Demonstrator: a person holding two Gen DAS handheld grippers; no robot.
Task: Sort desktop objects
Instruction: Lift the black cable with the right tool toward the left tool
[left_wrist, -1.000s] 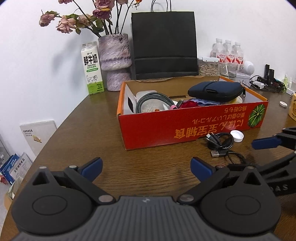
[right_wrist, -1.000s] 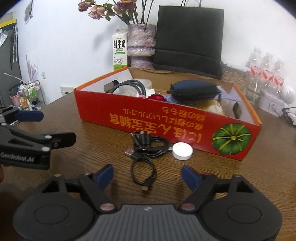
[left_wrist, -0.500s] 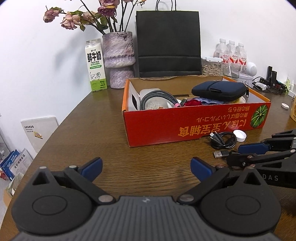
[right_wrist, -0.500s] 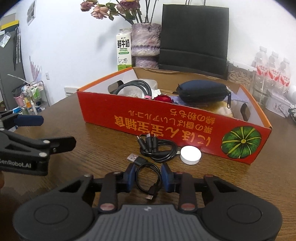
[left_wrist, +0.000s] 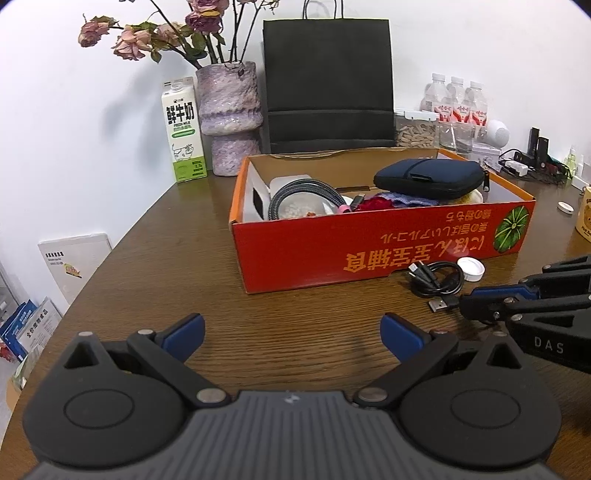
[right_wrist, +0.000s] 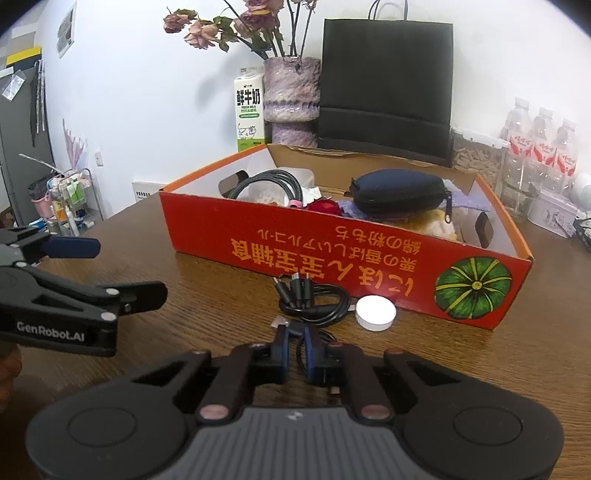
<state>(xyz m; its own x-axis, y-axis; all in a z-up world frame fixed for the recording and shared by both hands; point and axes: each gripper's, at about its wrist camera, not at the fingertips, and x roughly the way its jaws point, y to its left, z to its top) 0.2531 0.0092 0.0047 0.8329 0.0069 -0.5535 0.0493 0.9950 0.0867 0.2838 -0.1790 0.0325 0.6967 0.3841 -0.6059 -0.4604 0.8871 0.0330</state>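
Observation:
A red cardboard box (right_wrist: 332, 254) stands mid-table and holds a dark zip pouch (right_wrist: 399, 195), a braided cable (right_wrist: 266, 181) and other small items. In front of it lie a coiled black multi-plug cable (right_wrist: 314, 299) and a white round cap (right_wrist: 376, 312). My right gripper (right_wrist: 295, 339) is shut on a short black USB cable (right_wrist: 293, 328), whose plug (left_wrist: 441, 304) sticks out beyond the fingertips on the table. The right gripper (left_wrist: 466, 303) also shows at the right edge of the left wrist view. My left gripper (left_wrist: 291, 328) is open over bare wood, with nothing between its fingers.
Behind the box stand a milk carton (left_wrist: 183, 131), a purple vase with dried roses (left_wrist: 229, 118) and a black paper bag (left_wrist: 328, 81). Water bottles (left_wrist: 458, 99), a jar and chargers crowd the back right. A yellow cup (left_wrist: 585, 218) sits at the right edge.
The right gripper's jaws have gone from wide open to shut on the short USB cable. The left gripper has stayed open and in place.

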